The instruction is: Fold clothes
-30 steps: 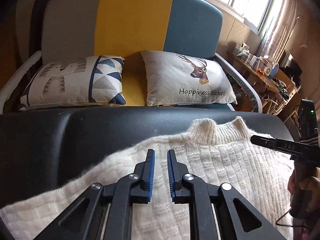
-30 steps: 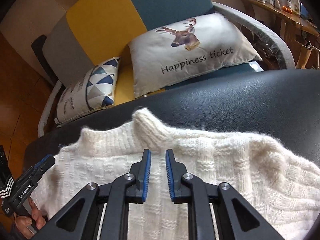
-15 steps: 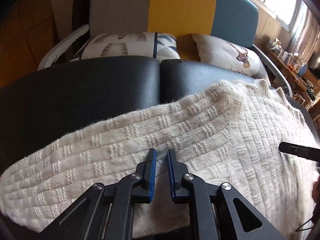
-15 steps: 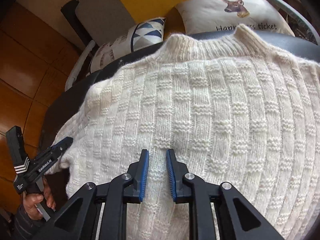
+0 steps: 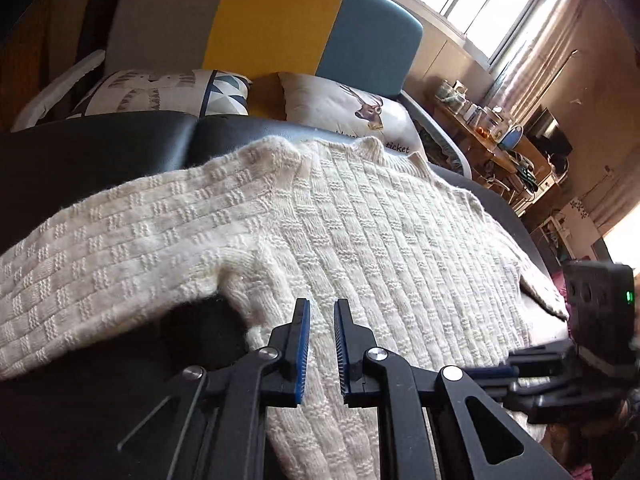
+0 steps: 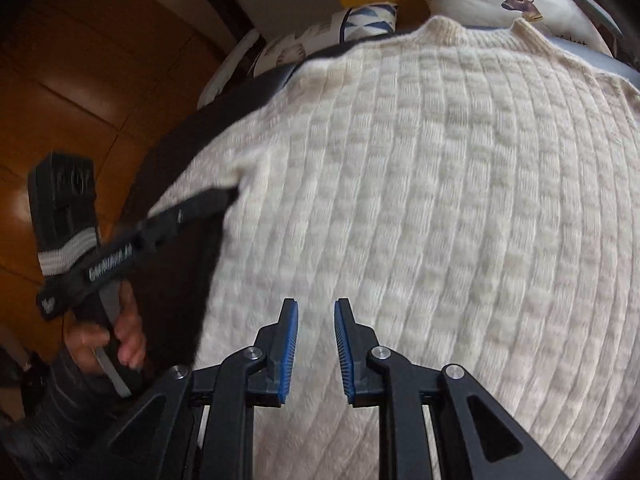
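Over at the left: hovering above the cream knit sweater (image 5: 360, 220), which lies flat, collar away, on the black padded bench (image 5: 100, 144). Poised by the armpit where the left sleeve (image 5: 120, 248) spreads sideways, with the left gripper (image 5: 322, 308) narrowed to a slim gap and holding nothing. Best to open wider, drop onto the sleeve toward its outer end, pinch the knit, then carry it across the body so the crease falls along the shoulder seam. Further right, over the sweater's lower body, the right gripper (image 6: 316, 308) likewise narrow and empty; probably best used to pin the body flat meanwhile. Far right, on the wooden side table (image 5: 480, 148): jars and cups, contents too small to tell.
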